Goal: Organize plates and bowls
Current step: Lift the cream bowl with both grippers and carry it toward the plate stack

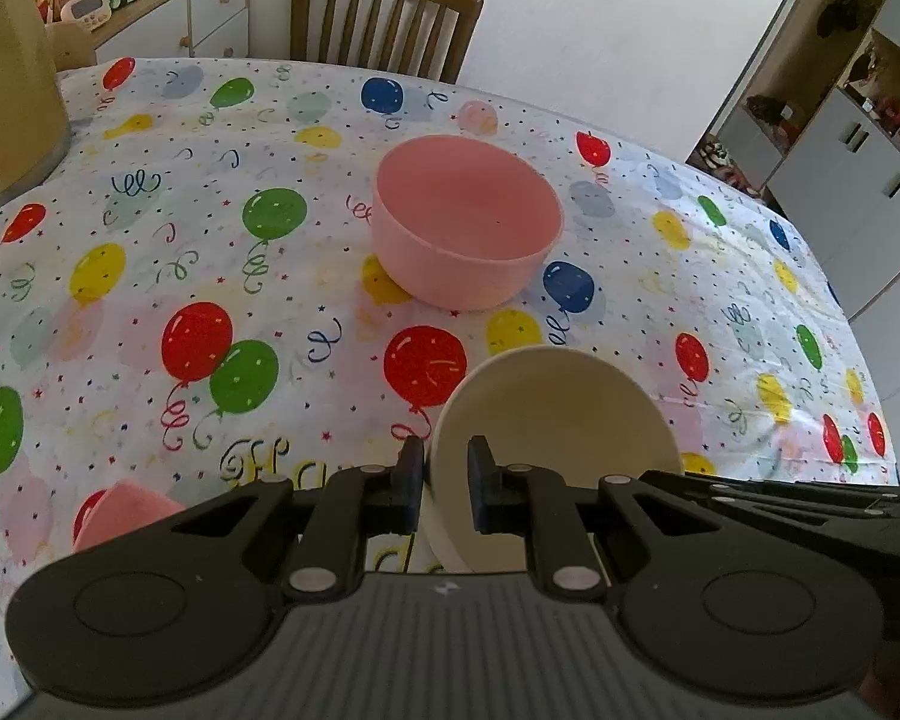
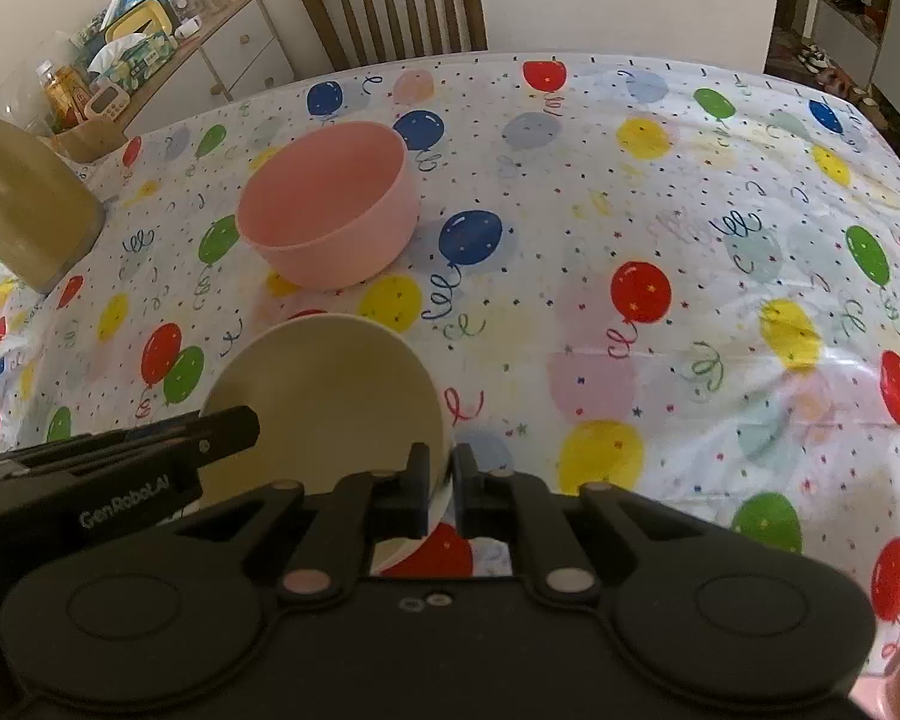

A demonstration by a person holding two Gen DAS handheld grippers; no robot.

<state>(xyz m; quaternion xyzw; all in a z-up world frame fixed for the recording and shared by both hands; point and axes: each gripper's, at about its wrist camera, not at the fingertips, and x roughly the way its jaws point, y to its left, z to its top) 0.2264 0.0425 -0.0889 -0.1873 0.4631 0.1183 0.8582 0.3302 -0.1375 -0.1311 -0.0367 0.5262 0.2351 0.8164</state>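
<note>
Currently: left gripper clamps near-left rim of cream bowl | right gripper clamps its near-right rim | pink bowl upright, straight ahead beyond both jaws, apart from cream bowl | judgement: carry forward and nest.

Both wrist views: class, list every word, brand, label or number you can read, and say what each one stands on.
"GenRoboAI": white lettering on the black body of the left gripper, seen in the right wrist view.
"Ha...": start of a curly word printed on the balloon tablecloth; the rest is hidden behind the gripper.
Tissue pack on the sideboard: print too small to read.
Jar label and small timer: blurred, unreadable.
</note>
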